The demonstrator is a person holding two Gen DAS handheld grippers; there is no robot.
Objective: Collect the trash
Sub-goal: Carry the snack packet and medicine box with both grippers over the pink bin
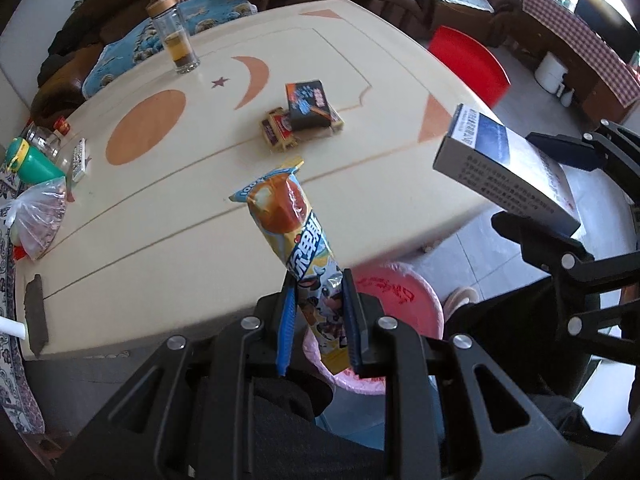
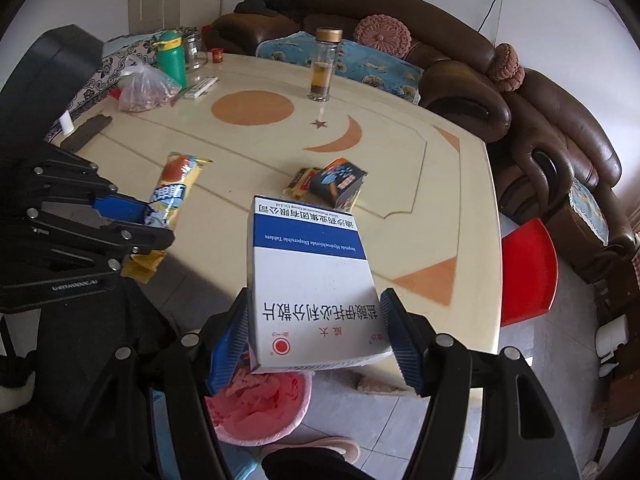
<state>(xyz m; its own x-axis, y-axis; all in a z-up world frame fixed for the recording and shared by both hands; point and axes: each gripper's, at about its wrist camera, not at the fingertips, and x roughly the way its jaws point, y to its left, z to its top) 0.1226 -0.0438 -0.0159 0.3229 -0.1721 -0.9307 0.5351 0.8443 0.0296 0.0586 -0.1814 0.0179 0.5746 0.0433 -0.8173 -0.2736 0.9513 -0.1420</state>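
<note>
My left gripper is shut on the lower end of a yellow-and-orange snack wrapper, which sticks up over the table's near edge. In the right wrist view this gripper and the wrapper are at the left. My right gripper is shut on a blue-and-white medicine box, its pads pressing on both sides. The left wrist view has that box at the right. A pink-lined trash bin stands on the floor below both grippers. Small boxes are piled mid-table.
The cream table also carries a glass bottle, a green bottle and a plastic bag at its far side. A red stool stands at the right edge. A brown sofa wraps behind.
</note>
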